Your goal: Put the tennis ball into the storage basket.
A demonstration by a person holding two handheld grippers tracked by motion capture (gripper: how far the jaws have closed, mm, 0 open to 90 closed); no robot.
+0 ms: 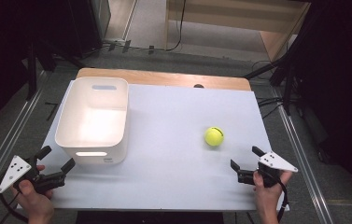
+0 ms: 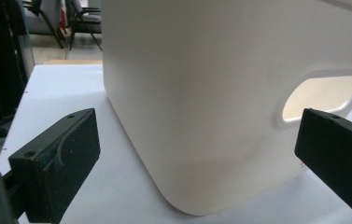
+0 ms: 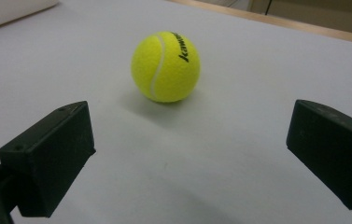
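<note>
Tennis ball (image 3: 165, 66) sits dead ahead of the right gripper (image 3: 187, 154), near, untouched | jaws spread wide, empty | left gripper (image 2: 197, 158), also agape, faces the white bin (image 2: 220, 93) | right hand nearer

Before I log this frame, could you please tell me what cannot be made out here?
- Tennis ball: its printed word curves out of sight in the right gripper view; too small in the high view.
- White bin: rim cut off by the top edge in the left gripper view.
- Small label on its front wall: unreadable in the high view.

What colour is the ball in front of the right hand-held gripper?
The tennis ball is bright yellow-green with a white seam and black lettering, clearest in the right gripper view.
</note>
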